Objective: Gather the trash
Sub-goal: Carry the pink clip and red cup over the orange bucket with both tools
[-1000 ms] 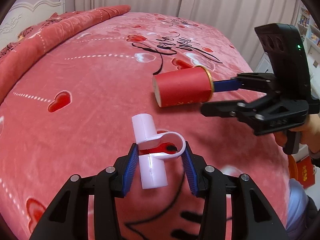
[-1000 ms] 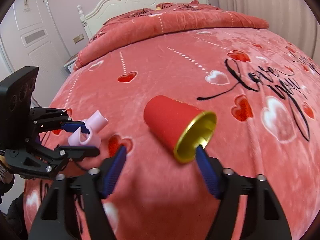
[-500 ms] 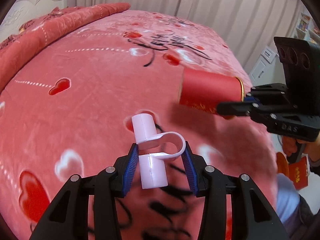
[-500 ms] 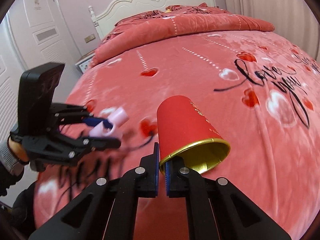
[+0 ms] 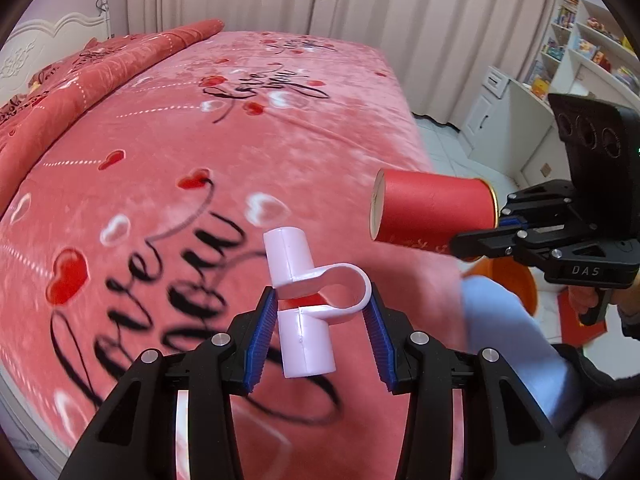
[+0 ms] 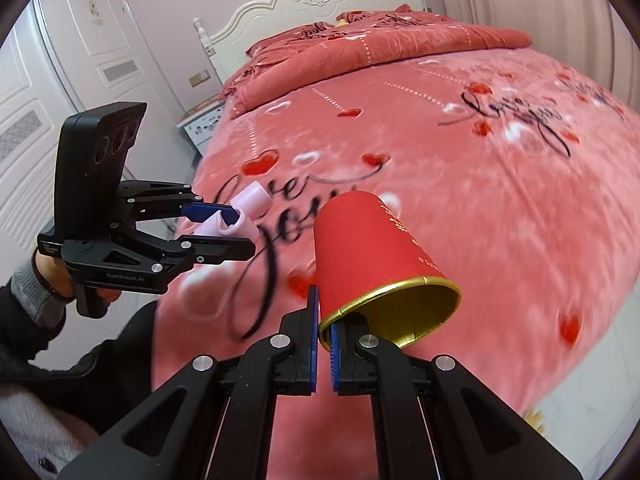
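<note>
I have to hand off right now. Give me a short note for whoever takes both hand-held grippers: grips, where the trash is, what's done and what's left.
Left hand-held gripper: shut on the white plastic clip, held above the bed.
Right hand-held gripper: shut on the gold rim of the red paper cup, one pad inside, one outside.
Done: both pieces are off the blanket; no other trash shows on it.
Left: drop both. An orange container shows on the floor past the bed's edge; likely the bin, unconfirmed.

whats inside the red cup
The red paper cup, pinched at its rim by the right gripper, shows a bare gold lining near its mouth; its deeper inside is hidden.
</note>
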`<state>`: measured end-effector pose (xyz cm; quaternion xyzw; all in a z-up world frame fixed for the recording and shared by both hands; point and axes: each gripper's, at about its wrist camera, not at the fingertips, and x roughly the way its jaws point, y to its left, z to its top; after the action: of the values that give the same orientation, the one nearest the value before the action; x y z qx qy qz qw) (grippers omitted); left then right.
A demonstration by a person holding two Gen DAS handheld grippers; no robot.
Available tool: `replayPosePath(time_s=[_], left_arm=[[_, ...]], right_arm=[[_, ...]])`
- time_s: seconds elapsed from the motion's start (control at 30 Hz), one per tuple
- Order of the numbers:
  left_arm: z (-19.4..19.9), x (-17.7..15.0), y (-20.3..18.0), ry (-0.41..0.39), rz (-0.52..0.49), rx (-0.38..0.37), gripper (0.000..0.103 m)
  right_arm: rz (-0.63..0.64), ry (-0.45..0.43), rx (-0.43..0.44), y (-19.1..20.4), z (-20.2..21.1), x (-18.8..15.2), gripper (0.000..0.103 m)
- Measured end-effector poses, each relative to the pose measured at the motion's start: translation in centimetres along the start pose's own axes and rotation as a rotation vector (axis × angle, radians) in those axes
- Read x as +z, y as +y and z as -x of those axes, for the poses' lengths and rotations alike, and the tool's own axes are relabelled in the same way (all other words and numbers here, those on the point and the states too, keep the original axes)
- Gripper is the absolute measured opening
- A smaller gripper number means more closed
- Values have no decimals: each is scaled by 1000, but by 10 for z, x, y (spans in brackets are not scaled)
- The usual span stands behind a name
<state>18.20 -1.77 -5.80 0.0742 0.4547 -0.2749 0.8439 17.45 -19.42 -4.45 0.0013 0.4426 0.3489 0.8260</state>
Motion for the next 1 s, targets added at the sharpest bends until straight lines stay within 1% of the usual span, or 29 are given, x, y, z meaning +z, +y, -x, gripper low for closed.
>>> replayPosePath(time_s=[0.13,0.27,0.43,0.7,0.87,1.0], left_arm=[[12,-23,-36,9,-27,-21,46],[17,-43,-69,23,-54,-46,46],[16,-55,-103,31,-89,-77,46],[5,-48,-157,35,-187,-115,46],[-11,-34,-194,47,-269,-153,46],[-30,-20,-230,59,-346,-203,46]], right_arm=[[-30,-16,9,20,27,-38,5],[-50,-27,13,32,48,-67,5],[-83,-45,6,36,74,-98,5],[-143,-92,-43,21,113,-137,5],[-213,-135,-102,-1,146,-165,5],[-278,-167,-159,-23,175,-191,5]])
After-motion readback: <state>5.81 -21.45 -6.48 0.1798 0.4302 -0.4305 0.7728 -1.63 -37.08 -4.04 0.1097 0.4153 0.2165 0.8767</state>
